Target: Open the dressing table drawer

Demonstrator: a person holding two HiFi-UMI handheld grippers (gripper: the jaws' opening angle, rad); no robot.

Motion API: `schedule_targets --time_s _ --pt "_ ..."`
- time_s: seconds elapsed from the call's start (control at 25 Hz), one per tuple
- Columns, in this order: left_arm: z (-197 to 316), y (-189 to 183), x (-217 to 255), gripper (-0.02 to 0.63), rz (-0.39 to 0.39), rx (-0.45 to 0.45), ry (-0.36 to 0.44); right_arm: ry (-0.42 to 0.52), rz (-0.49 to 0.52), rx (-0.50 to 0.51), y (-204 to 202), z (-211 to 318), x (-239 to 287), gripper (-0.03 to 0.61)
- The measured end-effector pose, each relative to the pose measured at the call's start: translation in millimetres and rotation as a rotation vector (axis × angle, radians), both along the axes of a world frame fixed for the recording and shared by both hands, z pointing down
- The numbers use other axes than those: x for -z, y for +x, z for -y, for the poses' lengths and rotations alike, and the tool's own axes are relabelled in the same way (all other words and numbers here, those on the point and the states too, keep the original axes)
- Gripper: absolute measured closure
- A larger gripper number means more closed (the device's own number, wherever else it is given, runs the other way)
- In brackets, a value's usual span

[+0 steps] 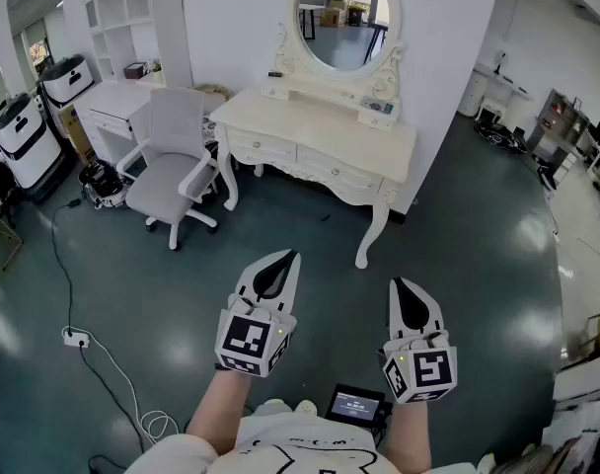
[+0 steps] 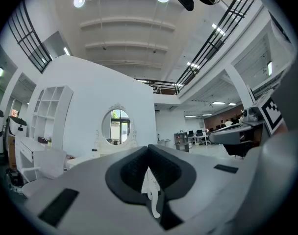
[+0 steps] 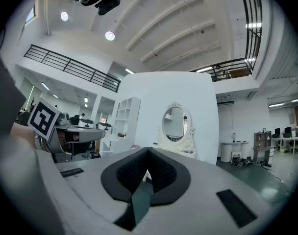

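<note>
1. Dark green glossy floor (image 1: pixel 458 265) fills most of the head view, and a white wall (image 1: pixel 231 18) stands behind the furniture.
2. Table (image 1: pixel 320 131): cream, carved, on curved legs. It is set against the wall at upper centre, well apart from both grippers.
3. Mirror (image 1: pixel 344 18): oval, in a carved frame, upright at the back of the table top.
4. Left drawer (image 1: pixel 263 147) and right drawer (image 1: pixel 337 173): side by side in the table's front, each with a small handle at its middle. Both fronts sit flush with the apron, so I read both as closed.
5. Chair (image 1: pixel 172 166): white, on castors, just beside the end of the table that lies left in the head view.
6. Left gripper (image 1: pixel 292 255): held level and aimed toward the table. I see its jaws meeting at the tips with nothing between them.
7. Right gripper (image 1: pixel 396 282): level likewise, jaws fully together, empty.
8. Both gripper views show the mirror and table far ahead, beyond the joined tips.
</note>
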State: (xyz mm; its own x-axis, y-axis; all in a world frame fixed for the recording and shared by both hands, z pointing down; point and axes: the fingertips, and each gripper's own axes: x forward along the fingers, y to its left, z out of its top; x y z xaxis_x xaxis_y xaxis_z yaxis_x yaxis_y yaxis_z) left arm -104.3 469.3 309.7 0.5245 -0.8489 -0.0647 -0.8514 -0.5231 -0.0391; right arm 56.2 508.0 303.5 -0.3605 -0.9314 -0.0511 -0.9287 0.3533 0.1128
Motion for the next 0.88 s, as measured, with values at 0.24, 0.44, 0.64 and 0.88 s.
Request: schedule_targets --time_s 0.24,0.44,0.64,0.88 --pt "-32.0 -7.6 -5.0 0.606 0.016 -0.004 -0.014 -0.003 0.016 -0.015 -7.2 -29.2 1.8 0.589" --pt "-37.5 -12.8 -6.4 0.606 0.016 -0.004 -0.022 0.047 0.049 -0.017 -9.5 -37.5 11.1 0.589" --pt "-29.0 -7.2 -7.4 0.606 -0.025 0.006 -0.024 0.061 0.071 0.013 -5.3 -33.3 13.5 0.586" --pt "-15.8 6.6 -7.9 0.606 -0.028 0.014 -0.025 0.057 0.077 0.038 5.8 -15.0 13.1 0.586"
